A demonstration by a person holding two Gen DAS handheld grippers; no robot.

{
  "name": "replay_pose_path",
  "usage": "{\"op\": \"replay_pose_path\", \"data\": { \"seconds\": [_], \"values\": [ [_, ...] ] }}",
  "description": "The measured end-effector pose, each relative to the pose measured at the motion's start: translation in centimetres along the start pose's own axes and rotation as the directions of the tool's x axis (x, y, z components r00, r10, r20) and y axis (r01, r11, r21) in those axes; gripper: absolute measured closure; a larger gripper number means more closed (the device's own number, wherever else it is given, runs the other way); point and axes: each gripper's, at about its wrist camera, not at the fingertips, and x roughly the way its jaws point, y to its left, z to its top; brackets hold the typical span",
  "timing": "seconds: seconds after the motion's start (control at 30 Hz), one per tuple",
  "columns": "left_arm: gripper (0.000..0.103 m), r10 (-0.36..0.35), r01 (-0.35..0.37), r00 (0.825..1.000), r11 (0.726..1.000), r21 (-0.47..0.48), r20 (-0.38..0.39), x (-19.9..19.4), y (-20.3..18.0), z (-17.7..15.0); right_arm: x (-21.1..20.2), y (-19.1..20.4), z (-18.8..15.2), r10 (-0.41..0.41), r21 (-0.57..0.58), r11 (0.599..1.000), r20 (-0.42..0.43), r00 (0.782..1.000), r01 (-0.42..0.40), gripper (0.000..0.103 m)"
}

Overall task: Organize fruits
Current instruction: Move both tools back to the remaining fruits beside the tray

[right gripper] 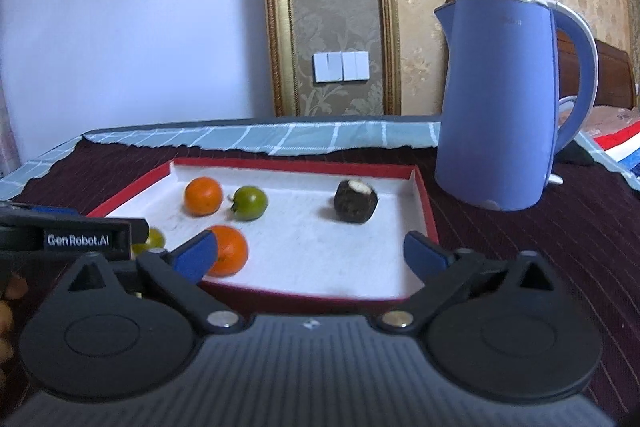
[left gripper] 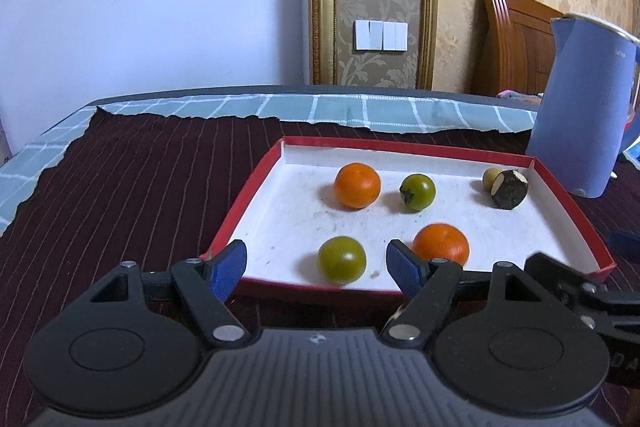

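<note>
At the bottom of the left wrist view, left gripper (left gripper: 316, 269), blue-padded jaws parted and empty, at the near rim of a red-edged tray (left gripper: 240, 203) with a white floor. Just past the gap between the pads, a green fruit (left gripper: 342, 260); beside the right pad, an orange (left gripper: 441, 243). Farther in, toward frame centre, a second orange (left gripper: 357, 185) and a second green fruit (left gripper: 418, 192), close together but apart. In the tray's far right corner, a dark cut piece of fruit (left gripper: 509, 188) touching a small yellowish fruit (left gripper: 491, 177). Under the tray, a dark striped cloth (left gripper: 120, 195); at right edge, a blue kettle (left gripper: 580, 99).

At the bottom of the right wrist view, right gripper (right gripper: 310, 257), jaws spread wide with nothing between them, over the tray's near edge. Behind its left pad, partly hidden, the near orange. At left edge, part of the other gripper's black body. Upper right, the kettle standing just beyond the tray's right wall.
</note>
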Motion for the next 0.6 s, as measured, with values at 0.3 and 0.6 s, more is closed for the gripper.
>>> {"op": "replay_pose_path", "data": {
  "seconds": [0.3, 0.6],
  "values": [
    [0.026, -0.058, 0.058, 0.998, 0.998, -0.036, -0.003, -2.5, 3.0, -2.6, -3.2, -0.6, -1.6, 0.030, 0.008, 1.000, -0.033, 0.999, -0.030, 0.000],
    [0.026, -0.114, 0.111, 0.993, 0.989, 0.103, 0.030, -4.5, 2.6, -5.5, -4.7, -0.6, -3.5, -0.002, -0.090, 0.996, -0.074, 0.997, -0.005, 0.000]
  ]
}}
